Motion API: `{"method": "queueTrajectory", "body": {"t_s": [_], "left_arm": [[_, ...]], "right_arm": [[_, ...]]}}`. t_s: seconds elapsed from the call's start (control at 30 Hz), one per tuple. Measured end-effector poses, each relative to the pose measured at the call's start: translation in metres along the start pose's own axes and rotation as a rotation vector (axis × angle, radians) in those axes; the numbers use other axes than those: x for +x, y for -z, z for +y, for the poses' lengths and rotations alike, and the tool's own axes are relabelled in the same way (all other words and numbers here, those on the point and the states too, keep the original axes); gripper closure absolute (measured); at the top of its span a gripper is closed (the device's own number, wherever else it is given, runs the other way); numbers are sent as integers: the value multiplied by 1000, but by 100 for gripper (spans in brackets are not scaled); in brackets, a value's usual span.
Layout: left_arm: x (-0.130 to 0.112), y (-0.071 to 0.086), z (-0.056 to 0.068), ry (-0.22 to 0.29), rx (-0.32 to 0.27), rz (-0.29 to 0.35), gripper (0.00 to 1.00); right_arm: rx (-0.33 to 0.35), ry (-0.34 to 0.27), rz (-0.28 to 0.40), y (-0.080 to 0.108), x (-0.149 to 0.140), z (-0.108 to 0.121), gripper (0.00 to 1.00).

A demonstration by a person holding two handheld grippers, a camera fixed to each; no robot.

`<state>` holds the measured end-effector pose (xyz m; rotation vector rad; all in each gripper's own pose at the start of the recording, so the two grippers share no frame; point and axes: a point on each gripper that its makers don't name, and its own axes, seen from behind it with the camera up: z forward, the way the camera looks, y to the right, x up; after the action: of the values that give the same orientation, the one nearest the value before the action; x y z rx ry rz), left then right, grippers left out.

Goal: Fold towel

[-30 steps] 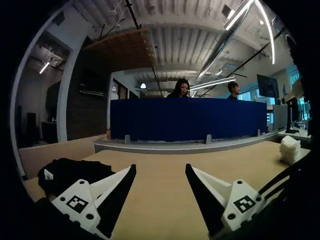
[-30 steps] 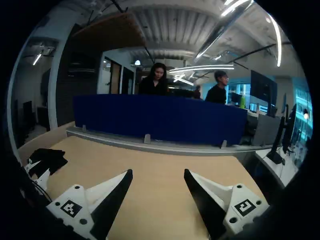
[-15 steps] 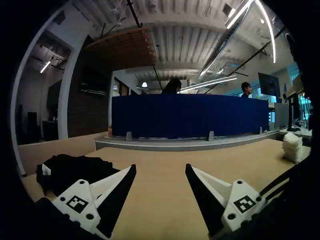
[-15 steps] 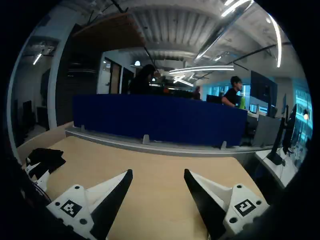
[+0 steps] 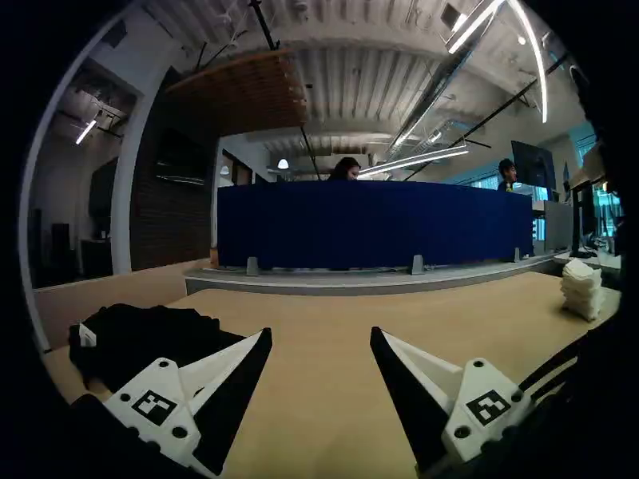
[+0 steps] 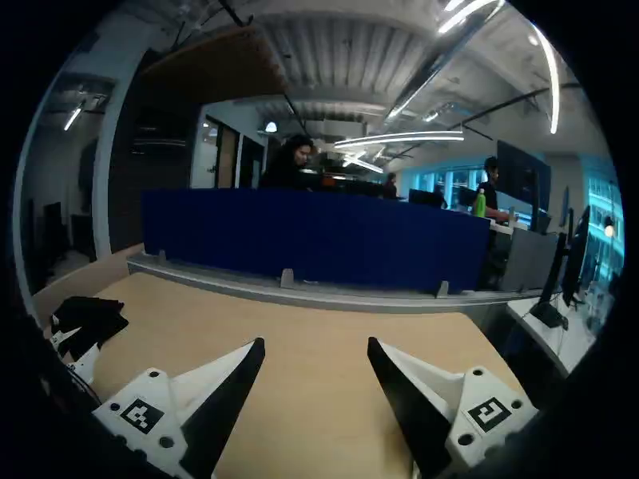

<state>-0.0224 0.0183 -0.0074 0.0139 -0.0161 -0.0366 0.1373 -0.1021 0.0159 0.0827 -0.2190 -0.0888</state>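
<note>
Stretching across both views is a light wooden table (image 5: pixel 319 311) (image 6: pixel 319 319). A long blue divider (image 5: pixel 367 223) (image 6: pixel 319 239) stands upright along its far edge, at 12 o'clock from each gripper.

In the left gripper view, a black towel (image 5: pixel 144 339) lies crumpled in a heap on the table at 8 o'clock. It sits just behind the near finger, and a small white tag shows at its left end. In the right gripper view the same towel (image 6: pixel 92 315) lies farther off, between 8 and 9 o'clock, near the table's left edge.

The left gripper (image 5: pixel 319 331) hovers low over bare wood with its two fingers spread wide apart and nothing between them. The right gripper (image 6: pixel 315 342) is likewise wide apart above bare table, holding nothing and well away from the towel.

A white stack of folded cloths (image 5: pixel 581 287) sits on the table at 3 o'clock in the left gripper view. A person (image 5: pixel 345 168) (image 6: pixel 291 160) is partly visible above the divider.
</note>
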Motion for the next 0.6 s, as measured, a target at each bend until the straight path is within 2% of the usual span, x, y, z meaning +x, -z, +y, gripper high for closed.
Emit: {"method": "queueTrajectory", "body": {"t_s": [0.37, 0.6], "left_arm": [[0, 0, 0, -3, 0, -1, 5], [-1, -1, 0, -2, 0, -1, 5]], "right_arm": [[-20, -66, 75, 2, 38, 30, 1], [-26, -76, 117, 8, 54, 53, 1]]}}
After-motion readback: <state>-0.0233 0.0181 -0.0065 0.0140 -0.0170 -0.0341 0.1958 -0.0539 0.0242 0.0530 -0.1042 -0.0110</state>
